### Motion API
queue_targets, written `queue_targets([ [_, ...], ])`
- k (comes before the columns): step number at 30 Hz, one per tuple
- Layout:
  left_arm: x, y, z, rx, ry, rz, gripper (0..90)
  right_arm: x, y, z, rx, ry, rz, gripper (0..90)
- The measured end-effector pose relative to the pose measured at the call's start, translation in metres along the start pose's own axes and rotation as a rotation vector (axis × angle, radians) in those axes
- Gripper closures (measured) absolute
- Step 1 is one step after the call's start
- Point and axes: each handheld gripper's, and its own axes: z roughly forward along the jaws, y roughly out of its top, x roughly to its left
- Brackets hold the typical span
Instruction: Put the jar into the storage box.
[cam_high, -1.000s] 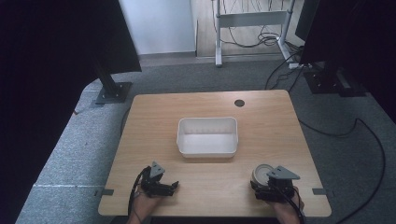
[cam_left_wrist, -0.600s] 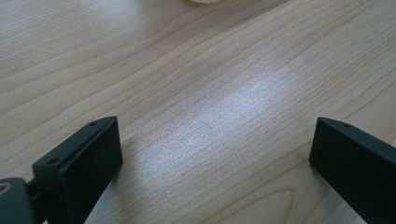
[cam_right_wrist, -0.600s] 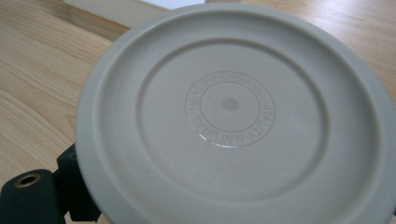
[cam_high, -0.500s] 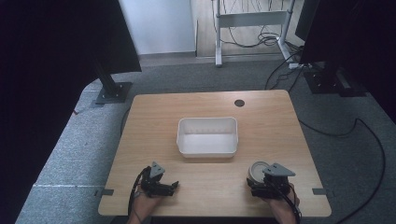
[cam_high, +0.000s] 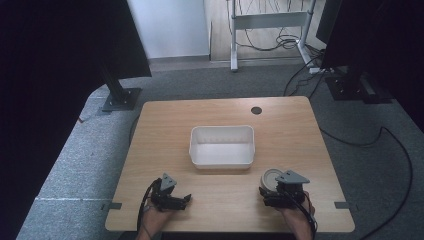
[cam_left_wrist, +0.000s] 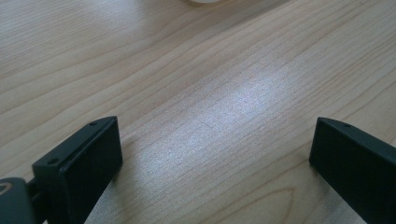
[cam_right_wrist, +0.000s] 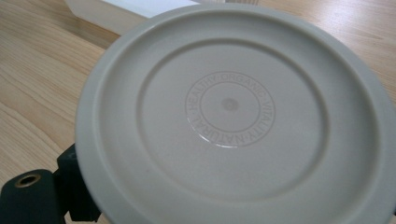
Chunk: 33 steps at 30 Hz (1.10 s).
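Note:
A round grey-white container with a moulded lid (cam_high: 271, 179) stands near the table's front right; its lid (cam_right_wrist: 231, 116) bears raised lettering in a ring. My right gripper (cam_high: 274, 189) is shut around it from the near side, and one black finger (cam_right_wrist: 72, 189) shows under the lid's left edge. At the front left my left gripper (cam_high: 183, 201) (cam_left_wrist: 215, 154) rests low over bare wood, jaws wide open with nothing between them. A white rectangular bin (cam_high: 221, 129) sits empty mid-table, just beyond the container (cam_right_wrist: 135, 9).
The wooden table (cam_high: 290, 130) has a dark cable hole (cam_high: 256, 110) near its far edge. Black stands and cables lie on the grey floor around it. A person's hands hold both grippers at the table's near edge.
My right gripper has shifted slightly left and forward, and the round container has moved with it. The left gripper has stayed put.

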Motion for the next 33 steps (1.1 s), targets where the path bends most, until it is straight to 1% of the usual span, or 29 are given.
queue_targets([
  [7,0.000,0.000,0.000,0.000,0.000,0.000,2.1,0.002,0.006,0.005,-0.007,0.010,-0.002,9.2],
  [18,0.000,0.000,0.000,0.000,0.000,0.000,2.1,0.009,0.021,0.017,-0.012,0.027,-0.026,9.2],
  [24,0.000,0.000,0.000,0.000,0.000,0.000,2.1,0.012,0.029,0.023,-0.008,0.038,-0.037,9.2],
  [33,0.000,0.000,0.000,0.000,0.000,0.000,2.1,0.013,0.037,0.031,0.004,0.047,-0.037,9.2],
])
